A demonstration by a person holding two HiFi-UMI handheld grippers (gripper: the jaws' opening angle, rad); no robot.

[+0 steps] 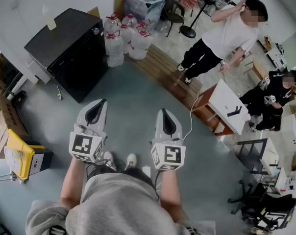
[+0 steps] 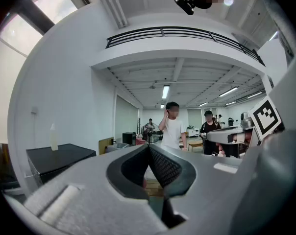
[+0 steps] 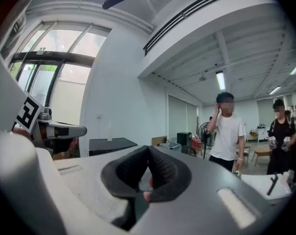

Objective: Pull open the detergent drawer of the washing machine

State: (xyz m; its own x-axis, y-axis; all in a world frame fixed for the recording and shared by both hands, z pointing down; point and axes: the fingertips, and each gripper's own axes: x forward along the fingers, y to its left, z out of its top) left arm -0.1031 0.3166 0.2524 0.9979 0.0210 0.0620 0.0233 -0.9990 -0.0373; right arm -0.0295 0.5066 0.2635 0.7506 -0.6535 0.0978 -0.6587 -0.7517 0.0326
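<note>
**Left claw** (image 2: pixel 149 150): clenched. Its dark ribbed pads (image 2: pixel 163 168) meet at the tip and grasp nothing.

**Right claw** (image 3: pixel 149 151): also clenched and empty, with the pads pressed together.

**Position:** In the head view the left claw (image 1: pixel 101 103) and the right claw (image 1: pixel 163 111) are held side by side but apart from each other. Both are over the grey floor (image 1: pixel 133 89) and point away from the person, roughly level. Each carries a marker cube (image 1: pixel 86 147) at its rear end.

**Washing machine** (image 1: pixel 69 53): a black cabinet against the white wall, ahead and to the left of the left claw and well apart from both claws.
- A small pale bottle (image 1: pixel 49 19) stands upright on its top, at the wall side.
- The left gripper view shows the machine low on the left (image 2: pixel 60 158). The right gripper view shows it left of centre (image 3: pixel 111 143).
- The detergent drawer cannot be made out in any view.

**Surroundings:**
- Large clear water jugs (image 1: pixel 126 38) are clustered just beside the machine, on its right.
- A low wooden platform (image 1: pixel 160 67) lies next to the jugs.
- A white bench (image 1: pixel 221 99) stands further right and carries a small dark object.
- A person in a white shirt (image 1: pixel 226 33) stands beyond the platform with one hand raised to the head.
- A second person, in black (image 1: pixel 273 99), is at the far side of the bench.
- A yellow container (image 1: pixel 18 153) sits on the floor at the left.
</note>
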